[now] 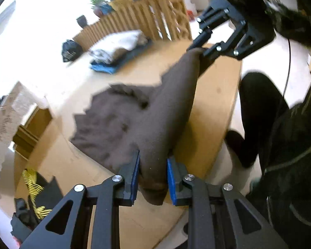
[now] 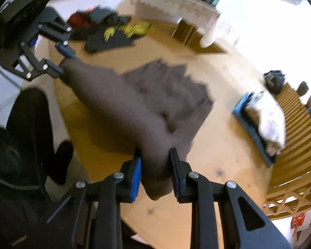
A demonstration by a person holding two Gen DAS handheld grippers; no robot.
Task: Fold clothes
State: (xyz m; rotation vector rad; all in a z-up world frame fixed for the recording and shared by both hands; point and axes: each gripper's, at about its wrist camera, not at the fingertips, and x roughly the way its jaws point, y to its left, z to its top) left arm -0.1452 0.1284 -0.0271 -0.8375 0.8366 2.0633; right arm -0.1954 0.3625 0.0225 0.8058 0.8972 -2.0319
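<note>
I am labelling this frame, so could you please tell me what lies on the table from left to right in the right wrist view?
Left gripper → black and yellow garment → brown garment held by both grippers → blue cloth with a white pile → black bag.

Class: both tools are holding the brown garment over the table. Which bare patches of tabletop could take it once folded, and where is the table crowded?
Bare wood shows between the brown garment and the blue-and-white folded stack, and along the near table edge below the right tool. Crowded: the far corner with the black and yellow clothes pile, beyond the left tool.
</note>
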